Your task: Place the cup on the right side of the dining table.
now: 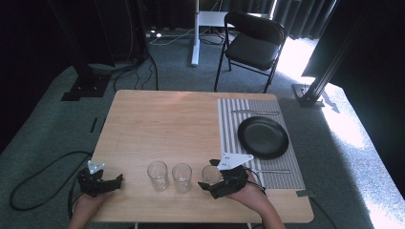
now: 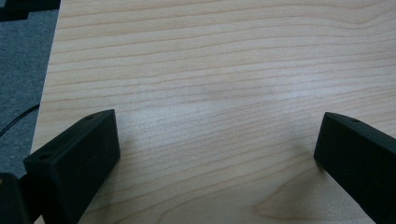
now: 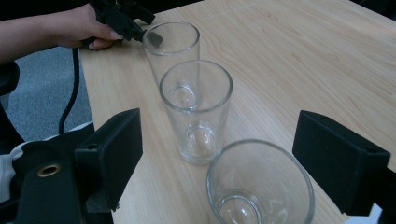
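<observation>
Three clear drinking glasses stand upright in a row near the lower edge of the wooden surface (image 1: 162, 124) in the high view: the left glass (image 1: 157, 175), the middle glass (image 1: 182, 177) and the right glass (image 1: 210, 174), each a little apart from the next. All three look empty.

The right claw (image 1: 210, 185) sits at the lower centre of that frame, right at the right glass, with a hand (image 1: 248, 194) behind it and a grey three-cornered plate on top. In the right gripper view the claw (image 3: 243, 161) has its jaws spread wide, one at the lower left and one at the right edge, and the nearest glass (image 3: 259, 184) stands between them at the bottom of the frame. I cannot tell whether either jaw touches it. The middle glass (image 3: 196, 109) and the far glass (image 3: 172, 44) line up behind it towards the upper left.

The left claw (image 1: 114, 181) is at the lower left of the high view, near the surface's left corner and well apart from the left glass. In the left gripper view its jaws (image 2: 217, 156) are spread wide over bare wood.

Towards the right of the high view a striped placemat (image 1: 229, 129) lies on the surface, carrying a black plate (image 1: 263, 137). A fork (image 1: 255, 112) lies above the plate on the mat, and another piece of cutlery (image 1: 274, 171) lies below it. A black chair (image 1: 252, 45) stands on the grey carpet beyond the surface, at the top of the frame.
</observation>
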Available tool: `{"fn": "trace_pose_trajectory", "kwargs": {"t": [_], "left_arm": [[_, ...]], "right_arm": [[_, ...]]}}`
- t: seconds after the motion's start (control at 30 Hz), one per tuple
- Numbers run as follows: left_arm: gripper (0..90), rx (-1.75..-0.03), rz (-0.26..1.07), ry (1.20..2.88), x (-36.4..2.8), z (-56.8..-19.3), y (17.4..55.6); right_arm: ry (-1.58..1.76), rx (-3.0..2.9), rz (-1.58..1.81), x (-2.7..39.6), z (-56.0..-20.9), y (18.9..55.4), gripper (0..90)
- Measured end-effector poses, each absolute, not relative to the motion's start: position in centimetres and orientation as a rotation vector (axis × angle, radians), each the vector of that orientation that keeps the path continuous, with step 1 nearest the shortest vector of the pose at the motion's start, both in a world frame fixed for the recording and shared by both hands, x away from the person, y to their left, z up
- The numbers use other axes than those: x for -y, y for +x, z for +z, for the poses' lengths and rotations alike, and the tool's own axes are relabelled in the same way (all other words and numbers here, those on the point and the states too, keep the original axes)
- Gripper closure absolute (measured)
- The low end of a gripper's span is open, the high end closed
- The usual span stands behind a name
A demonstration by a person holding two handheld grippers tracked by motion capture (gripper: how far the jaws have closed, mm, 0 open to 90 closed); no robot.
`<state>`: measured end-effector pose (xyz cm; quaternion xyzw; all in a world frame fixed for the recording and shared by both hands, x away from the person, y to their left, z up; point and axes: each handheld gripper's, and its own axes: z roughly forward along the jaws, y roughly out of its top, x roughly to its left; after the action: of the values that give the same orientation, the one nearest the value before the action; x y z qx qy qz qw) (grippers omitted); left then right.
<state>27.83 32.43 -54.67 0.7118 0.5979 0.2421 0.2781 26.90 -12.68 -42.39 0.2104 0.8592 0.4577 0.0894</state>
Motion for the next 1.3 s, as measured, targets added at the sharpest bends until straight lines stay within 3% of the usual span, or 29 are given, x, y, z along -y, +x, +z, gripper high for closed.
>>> {"fn": "trace_pose_trajectory", "kwargs": {"t": [1.3], "left_arm": [[0.5, -1.605, 0.649, 1.91, -32.4, -54.7, 27.8]], "right_arm": [[0.509, -2.685, 1.345, 5.0, -41.9, 28.7, 15.5]]}}
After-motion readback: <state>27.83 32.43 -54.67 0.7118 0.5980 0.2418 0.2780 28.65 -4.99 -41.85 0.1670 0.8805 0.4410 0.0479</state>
